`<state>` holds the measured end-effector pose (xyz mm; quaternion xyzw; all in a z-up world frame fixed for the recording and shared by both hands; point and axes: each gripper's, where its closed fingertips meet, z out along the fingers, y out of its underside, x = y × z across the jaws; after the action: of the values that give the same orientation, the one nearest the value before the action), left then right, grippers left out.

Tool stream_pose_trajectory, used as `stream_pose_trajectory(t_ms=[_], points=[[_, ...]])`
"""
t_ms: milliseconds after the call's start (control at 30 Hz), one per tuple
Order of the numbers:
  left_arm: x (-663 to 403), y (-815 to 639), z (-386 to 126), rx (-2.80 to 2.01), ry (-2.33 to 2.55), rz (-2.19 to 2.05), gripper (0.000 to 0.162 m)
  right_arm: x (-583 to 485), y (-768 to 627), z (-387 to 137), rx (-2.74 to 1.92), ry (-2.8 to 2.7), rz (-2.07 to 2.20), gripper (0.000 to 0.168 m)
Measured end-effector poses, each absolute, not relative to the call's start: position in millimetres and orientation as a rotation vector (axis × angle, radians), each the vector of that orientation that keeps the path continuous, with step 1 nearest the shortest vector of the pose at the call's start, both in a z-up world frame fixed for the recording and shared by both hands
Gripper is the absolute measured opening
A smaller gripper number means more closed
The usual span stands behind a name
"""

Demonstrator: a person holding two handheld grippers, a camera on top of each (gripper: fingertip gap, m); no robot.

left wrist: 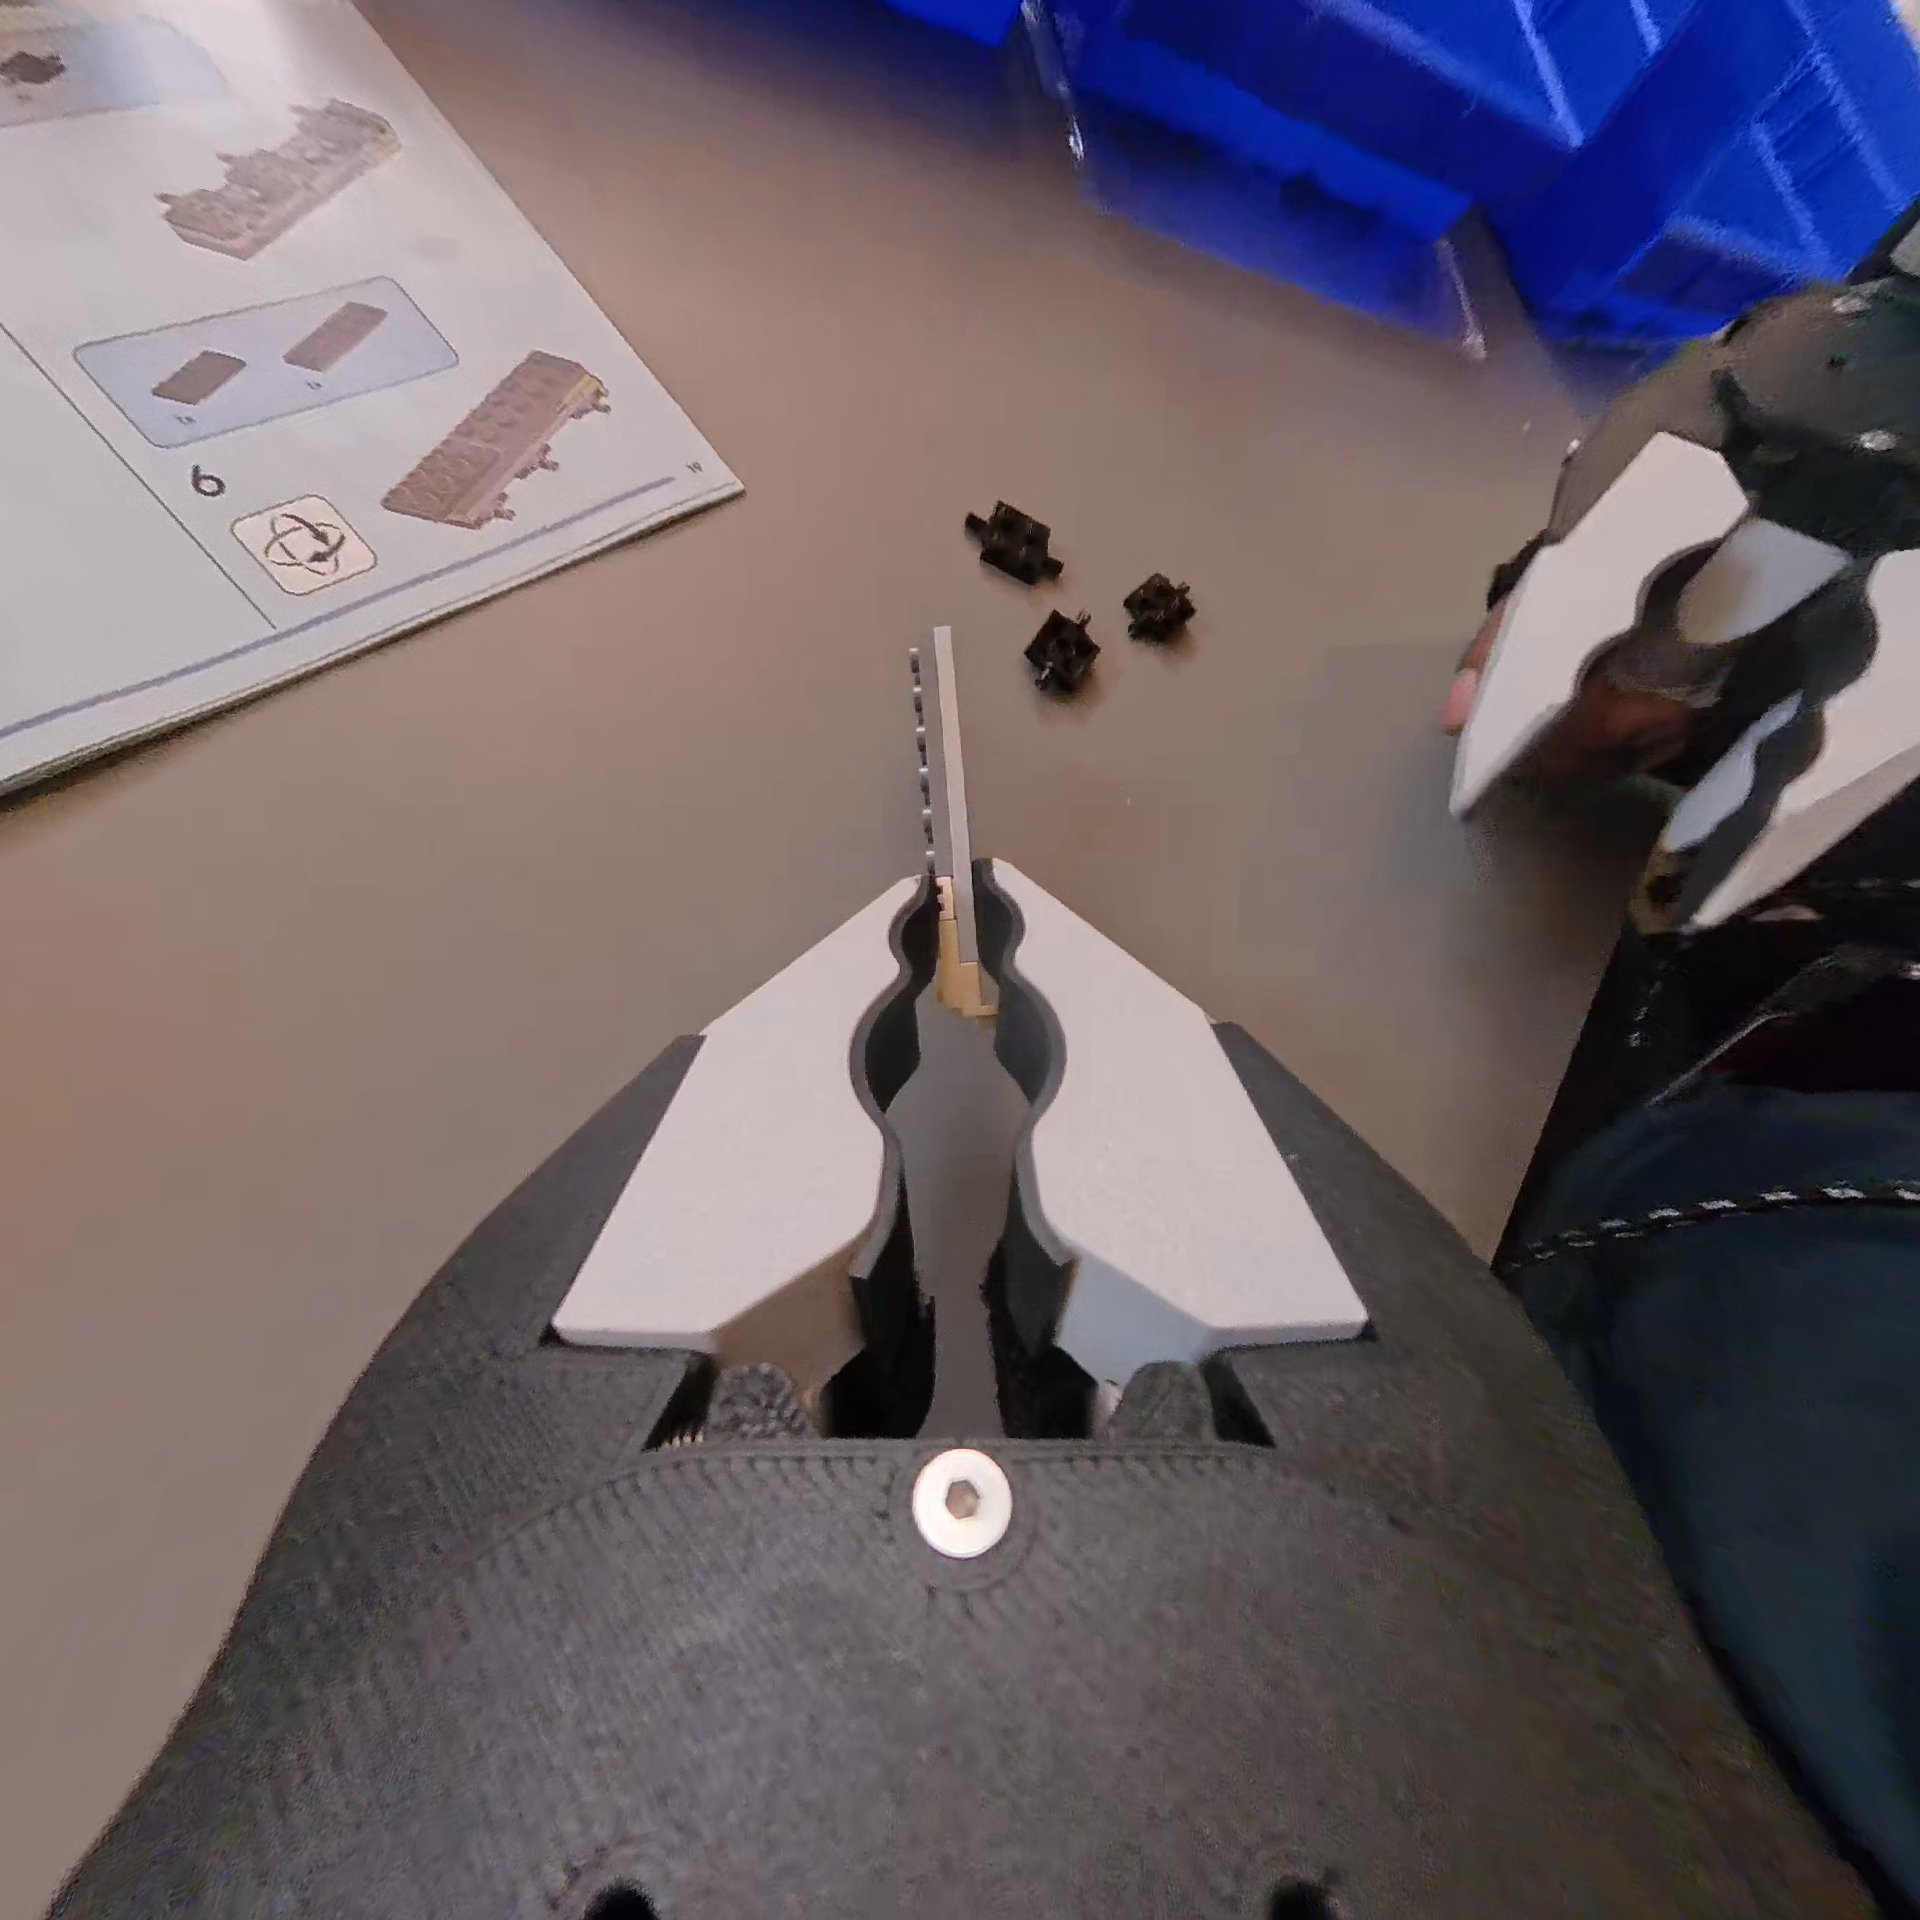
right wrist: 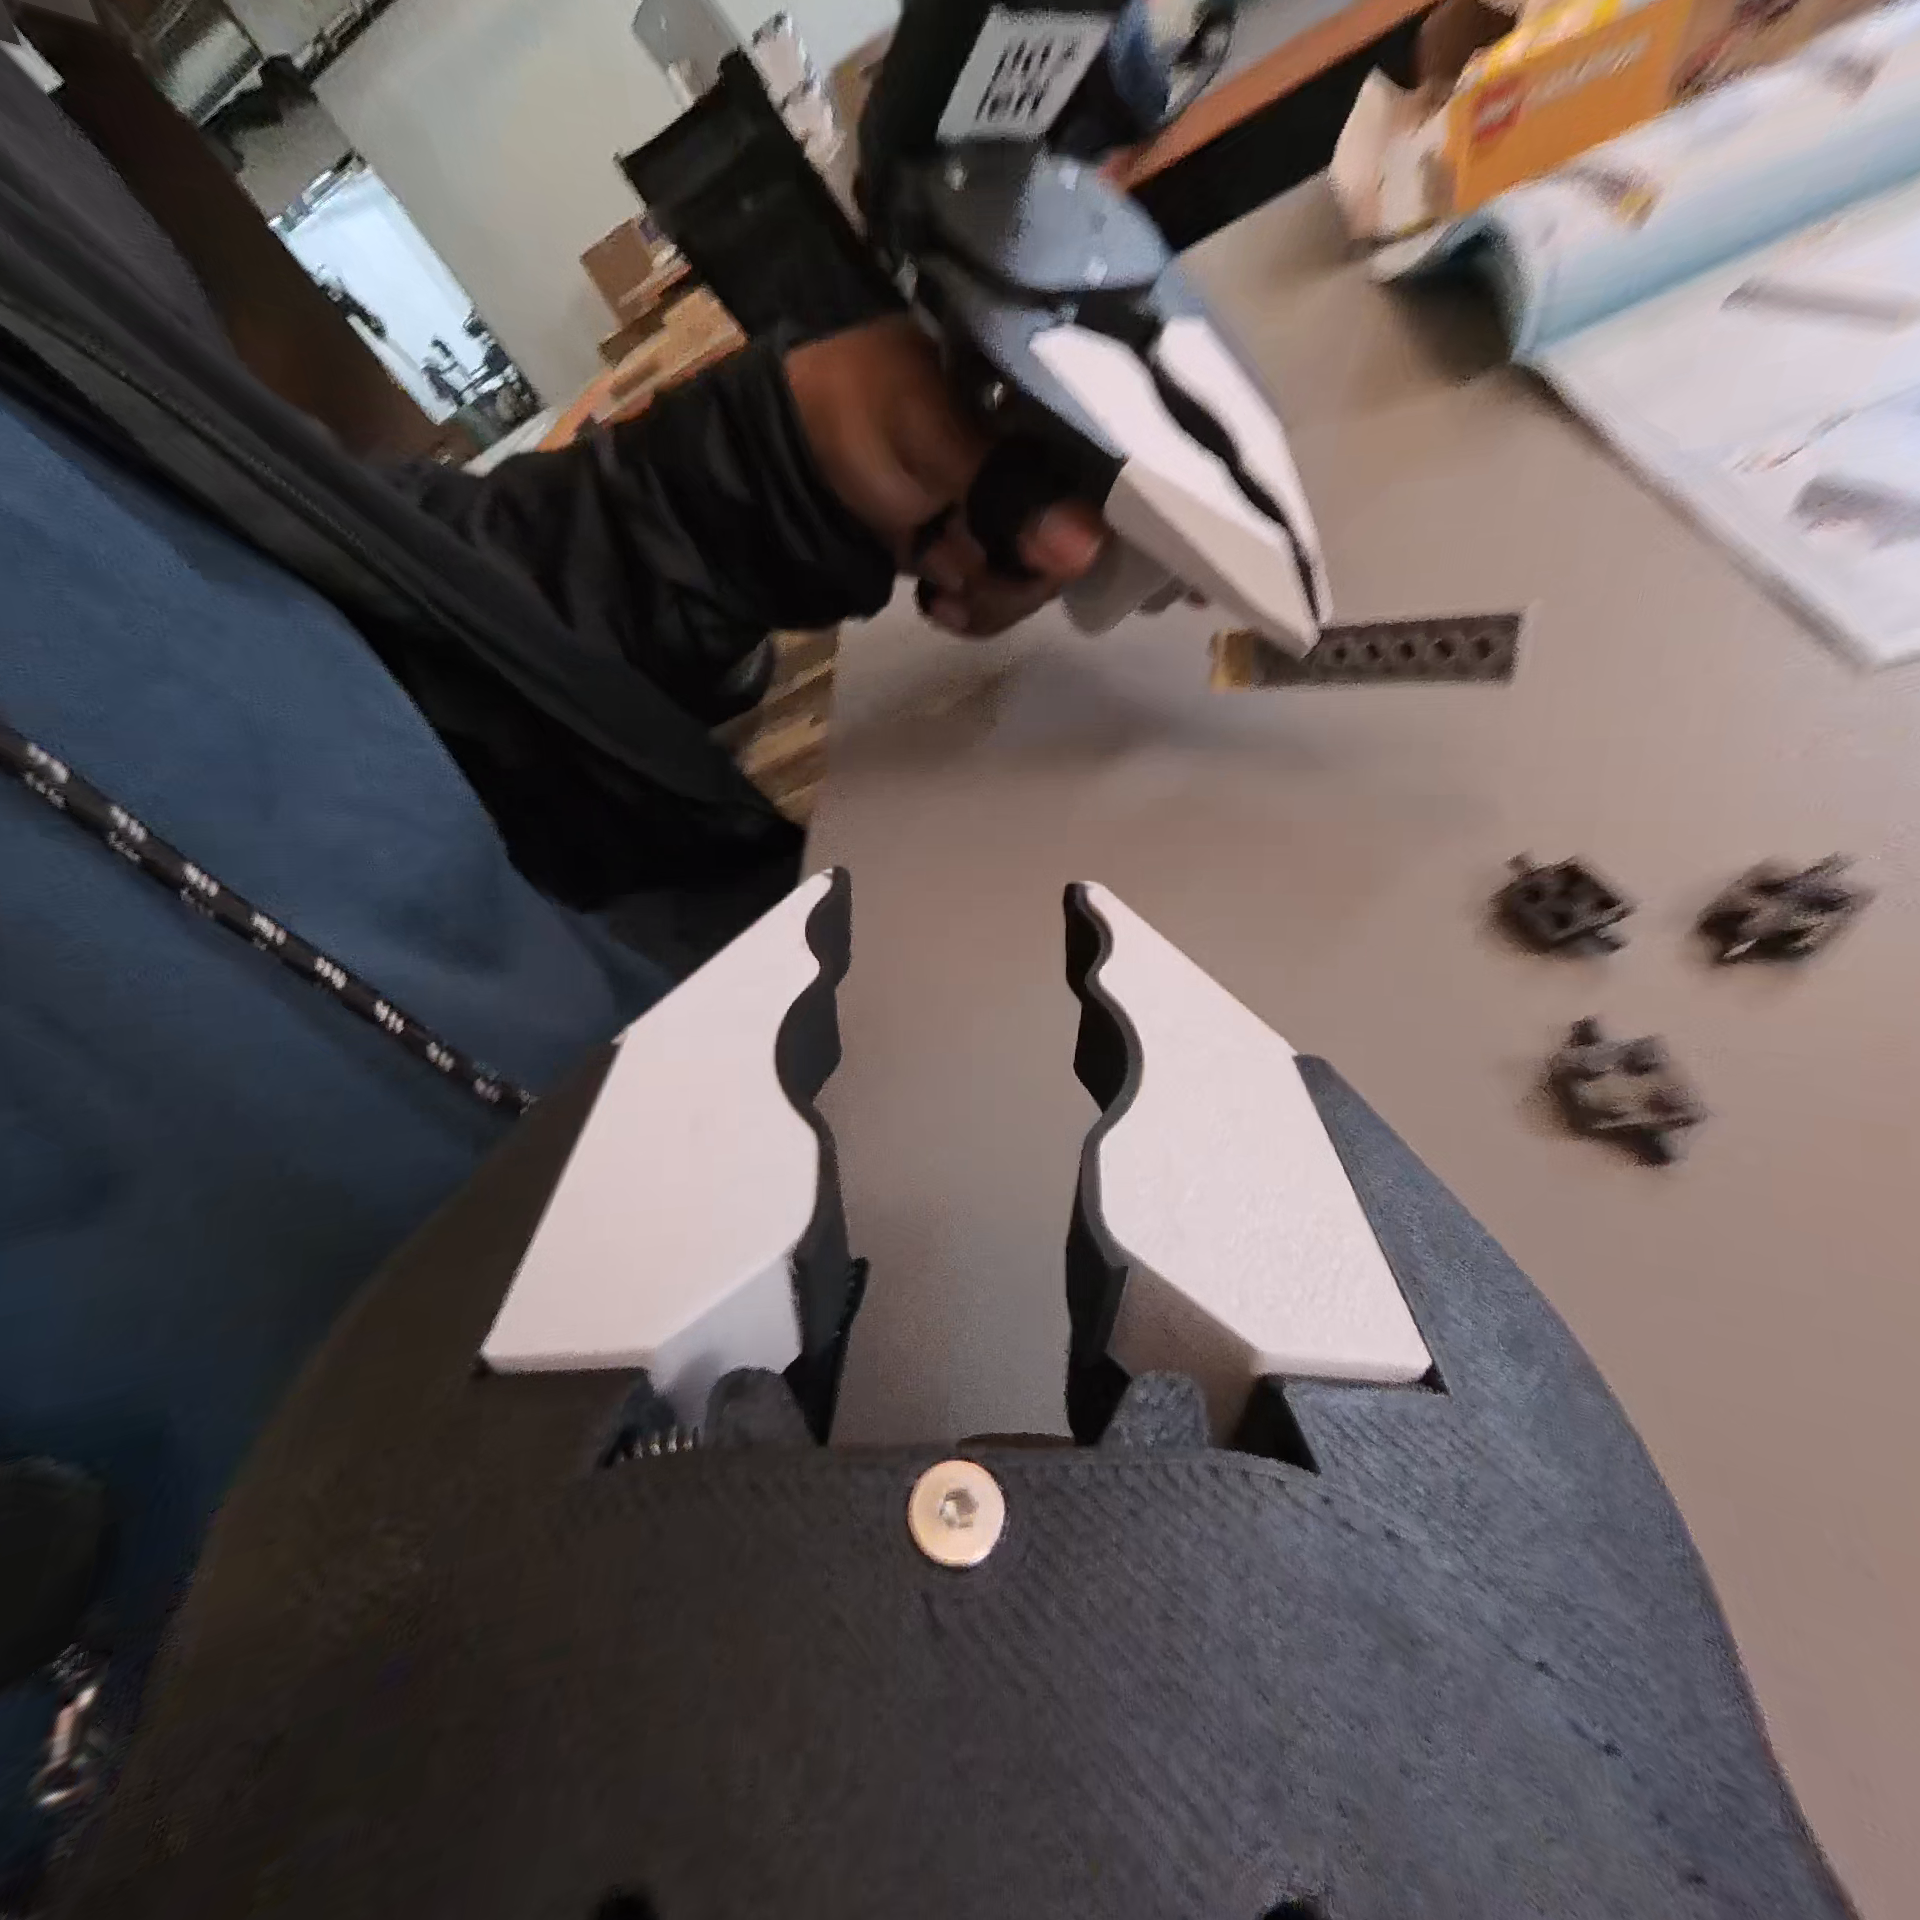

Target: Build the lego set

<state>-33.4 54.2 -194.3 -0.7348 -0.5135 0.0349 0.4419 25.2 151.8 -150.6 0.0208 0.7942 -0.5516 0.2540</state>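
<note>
Nearby, three black pieces (left wrist: 1081, 603), instruction booklet (left wrist: 260, 343), blue bins (left wrist: 1507, 156) behind

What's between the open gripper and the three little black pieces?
Nothing: only bare table lies between the right gripper and the black pieces, as the right wrist view shows.

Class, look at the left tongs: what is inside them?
The left tongs grip a grey studded plate with a tan piece attached. The pinched portion is hidden.

Table (left wrist: 727, 935) looked smooth, matt. Gripper (left wrist: 958, 883) body was rough ridged black plastic with a shiny metal screw (left wrist: 961, 1502). Booklet (left wrist: 208, 364) was paper; bins (left wrist: 1558, 156) were glossy blue plastic.
</note>
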Motion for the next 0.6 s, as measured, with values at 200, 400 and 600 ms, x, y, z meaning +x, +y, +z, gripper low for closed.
stream_pose_trajectory(t_ms=[200,400,600], points=[[-40,53,-196,-1.656,-1.268,-0.073,0.006,-31,135,-136,0.152,2.171,-1.707,0.042],[-52,50,-189,-1.51,-1.275,-0.24,0.006,-72,123,-137,0.191,2.202,-1.744,0.042],[-53,48,-186,-1.472,-1.276,-0.233,0.006,-87,126,-155,0.196,2.391,-1.648,0.042]])
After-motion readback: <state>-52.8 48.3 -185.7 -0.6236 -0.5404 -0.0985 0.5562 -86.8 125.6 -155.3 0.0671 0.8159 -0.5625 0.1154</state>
